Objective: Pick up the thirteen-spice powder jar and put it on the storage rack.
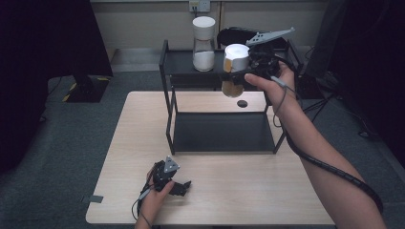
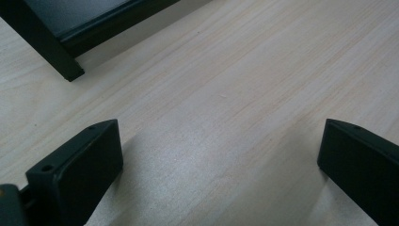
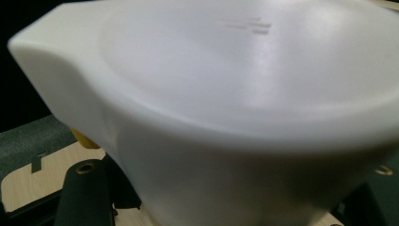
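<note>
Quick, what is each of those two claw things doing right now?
Left gripper: open, nothing between its fingers, low over the table.
Right gripper: shut on the white-lidded jar, held up by the rack.

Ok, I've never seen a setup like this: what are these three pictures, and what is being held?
A person works with a hand-held gripper in each hand. The high view looks down on the wooden table and its black two-level rack. The right gripper is shut on a white-lidded jar of brownish contents, in the air at the rack's upper shelf, where a similar jar with white contents stands. Its own camera sees that lid up close. The left gripper rests open near the table's front edge; its fingers frame bare wood.
</note>
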Demonstrator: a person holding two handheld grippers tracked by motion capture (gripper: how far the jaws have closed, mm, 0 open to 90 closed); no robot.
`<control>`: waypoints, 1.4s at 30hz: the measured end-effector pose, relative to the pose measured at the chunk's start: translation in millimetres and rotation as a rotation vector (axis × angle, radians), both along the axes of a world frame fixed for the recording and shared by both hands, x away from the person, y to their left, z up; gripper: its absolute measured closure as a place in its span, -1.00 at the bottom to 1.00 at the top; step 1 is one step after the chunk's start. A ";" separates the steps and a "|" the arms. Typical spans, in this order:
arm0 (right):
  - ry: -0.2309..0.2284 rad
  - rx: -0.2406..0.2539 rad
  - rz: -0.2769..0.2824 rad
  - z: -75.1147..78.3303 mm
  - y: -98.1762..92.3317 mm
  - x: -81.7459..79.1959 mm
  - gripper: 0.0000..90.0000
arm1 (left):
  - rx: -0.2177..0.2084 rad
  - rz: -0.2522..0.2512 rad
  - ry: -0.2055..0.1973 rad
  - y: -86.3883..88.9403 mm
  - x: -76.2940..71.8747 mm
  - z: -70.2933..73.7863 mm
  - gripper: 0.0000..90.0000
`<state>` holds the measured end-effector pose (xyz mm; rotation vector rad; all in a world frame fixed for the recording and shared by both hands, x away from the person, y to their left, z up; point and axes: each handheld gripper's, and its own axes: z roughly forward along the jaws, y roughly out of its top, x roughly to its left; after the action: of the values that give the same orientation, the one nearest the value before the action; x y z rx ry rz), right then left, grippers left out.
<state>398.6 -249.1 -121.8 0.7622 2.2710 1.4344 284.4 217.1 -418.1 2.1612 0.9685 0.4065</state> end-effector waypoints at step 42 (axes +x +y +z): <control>-0.004 -0.011 -0.171 26.4 17.6 58.7 -0.33 | 0.001 0.000 0.001 -0.1 0.0 0.1 -1.00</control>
<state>457.3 -231.4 -95.4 0.9248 2.1506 1.3422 284.4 217.1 -418.0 2.1619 0.9688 0.4060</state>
